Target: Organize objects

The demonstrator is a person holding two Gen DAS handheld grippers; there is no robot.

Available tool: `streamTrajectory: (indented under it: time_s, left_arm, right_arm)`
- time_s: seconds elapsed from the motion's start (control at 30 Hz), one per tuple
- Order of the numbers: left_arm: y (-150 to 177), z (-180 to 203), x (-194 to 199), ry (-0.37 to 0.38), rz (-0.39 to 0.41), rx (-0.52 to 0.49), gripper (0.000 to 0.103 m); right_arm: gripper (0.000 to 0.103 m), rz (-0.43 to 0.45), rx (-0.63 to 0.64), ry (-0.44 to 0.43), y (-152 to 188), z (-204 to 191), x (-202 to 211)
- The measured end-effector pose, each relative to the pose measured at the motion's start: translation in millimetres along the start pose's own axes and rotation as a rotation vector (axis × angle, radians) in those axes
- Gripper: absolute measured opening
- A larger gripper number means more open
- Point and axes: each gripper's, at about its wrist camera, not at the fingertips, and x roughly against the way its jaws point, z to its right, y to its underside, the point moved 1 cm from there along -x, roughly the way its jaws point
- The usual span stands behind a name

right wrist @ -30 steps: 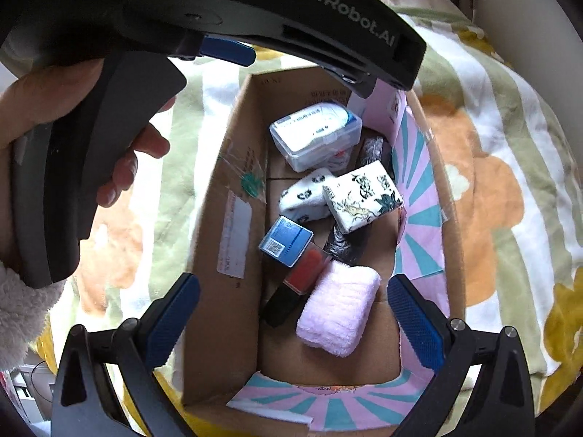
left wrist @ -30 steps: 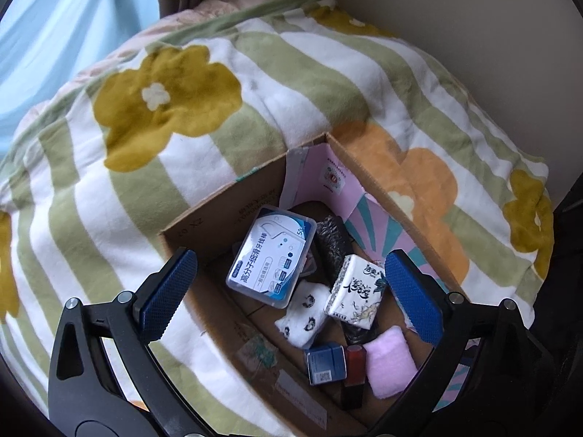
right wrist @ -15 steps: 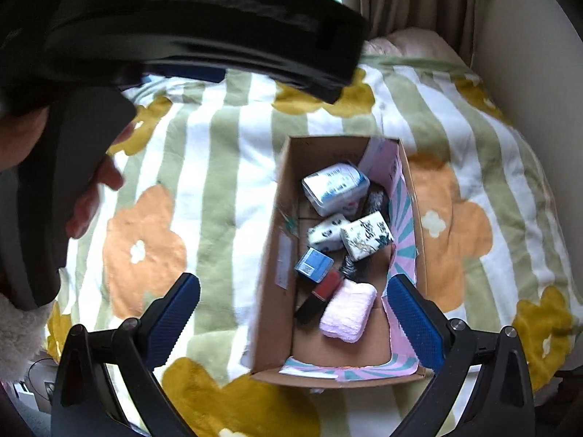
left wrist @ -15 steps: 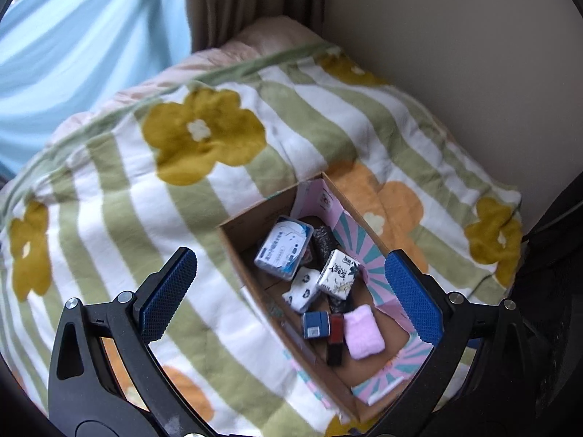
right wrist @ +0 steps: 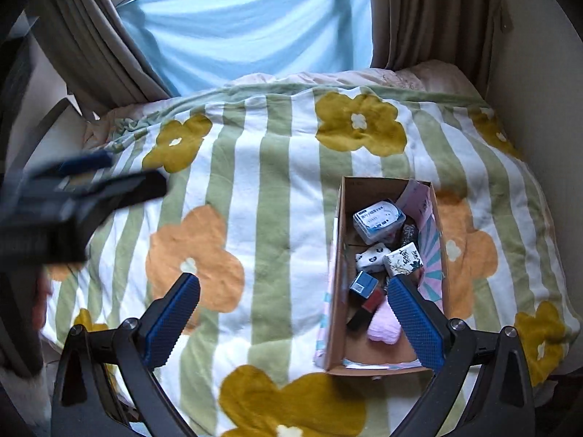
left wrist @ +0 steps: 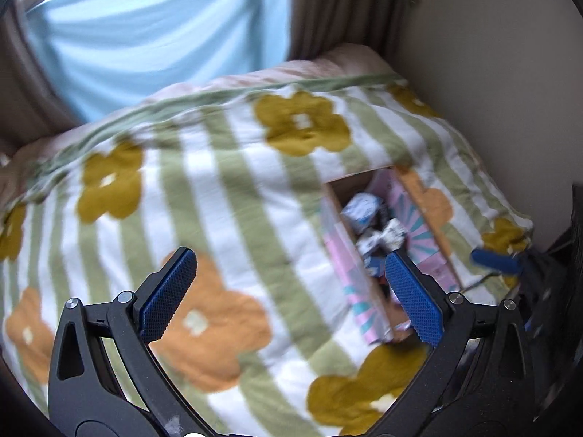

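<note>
The cardboard box point(right wrist: 386, 273) of small items sits on the flowered blanket point(right wrist: 255, 218) covering the bed. The right gripper point(right wrist: 291, 313) hangs above it with fingers spread wide and empty, its right finger overlapping the box. The left gripper point(left wrist: 291, 291) is likewise spread and empty, the box beyond its right finger.

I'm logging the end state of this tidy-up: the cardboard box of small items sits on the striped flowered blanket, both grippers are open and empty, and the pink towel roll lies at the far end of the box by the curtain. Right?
Not quite. In the right wrist view the pink towel roll lies at the near end of the cardboard box, closest to the camera. The rest holds: the box sits on the striped flowered blanket, and the left gripper and right gripper are open and empty.
</note>
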Motion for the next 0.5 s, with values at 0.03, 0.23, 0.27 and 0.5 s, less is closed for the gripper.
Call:
streamTrajectory:
  time_s: [0.03,0.23,0.27,0.5]
  left_arm:
    - [8.5,-9.1,7.2,-0.015,0.001,0.016,0.103]
    - [63.1,-59.7,43.7,-0.121,0.033,0.118,0.103]
    - [71.7,-65.5,46.7,-0.134,0.04,0.136,0.103]
    - [113.2,-85.6,54.2,-0.174,0.056,0.215,0.103]
  right_arm:
    - [0.103,0.001,-0.006,-0.001,-0.2,-2.1,0.9]
    - [0.103,0.003,0.0,0.004,6.5,-21.2,-0.1]
    - [0.103,0.0,-0.003,0.003,7.9,-23.7,-0.9]
    - [0.103,0.004,0.031,0.004,13.8,-42.9,1.3]
